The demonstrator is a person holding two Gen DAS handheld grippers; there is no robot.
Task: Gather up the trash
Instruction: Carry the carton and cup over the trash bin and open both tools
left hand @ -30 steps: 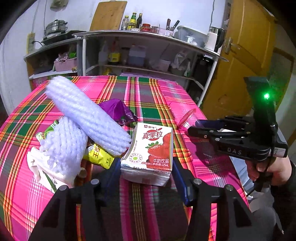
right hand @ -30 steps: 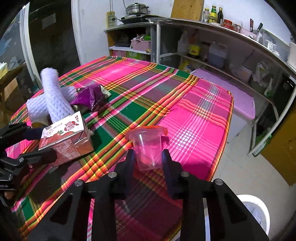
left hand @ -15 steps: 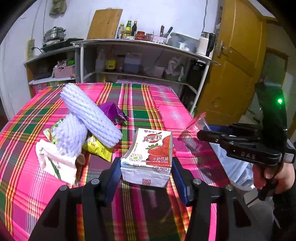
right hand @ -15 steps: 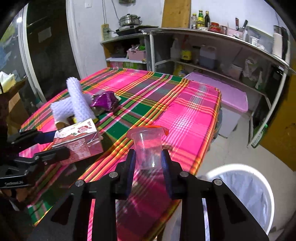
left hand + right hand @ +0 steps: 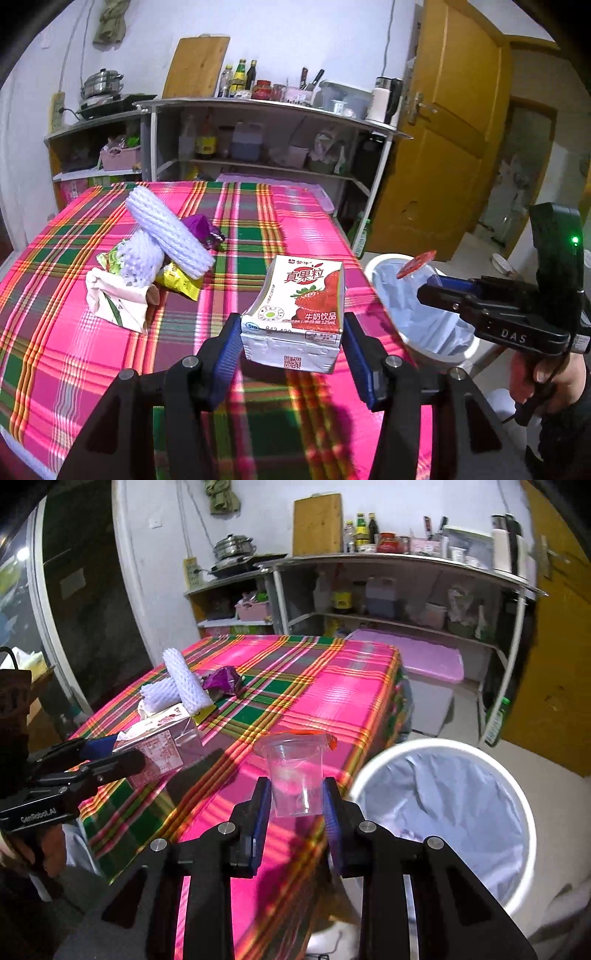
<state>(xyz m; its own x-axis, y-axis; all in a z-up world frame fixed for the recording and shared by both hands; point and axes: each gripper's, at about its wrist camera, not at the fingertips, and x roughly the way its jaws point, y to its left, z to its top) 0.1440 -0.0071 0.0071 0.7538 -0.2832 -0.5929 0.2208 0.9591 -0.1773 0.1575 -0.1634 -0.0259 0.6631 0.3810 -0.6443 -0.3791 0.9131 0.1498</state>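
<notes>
The left gripper (image 5: 291, 339) clamps the milk carton (image 5: 297, 314) between its 2 fingers, above the tablecloth (image 5: 74, 332). The right gripper (image 5: 295, 808) clamps the clear plastic cup (image 5: 295, 775) between its 2 fingers, beside the white bin (image 5: 443, 746).

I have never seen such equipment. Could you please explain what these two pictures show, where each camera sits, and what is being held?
A person holds one handheld gripper in each hand; each carries a camera looking along its fingers. The left gripper grips a strawberry milk carton. The right gripper grips a clear plastic cup beside a lined white bin. On the plaid tablecloth lie white foam nets, a purple wrapper and other wrappers.
</notes>
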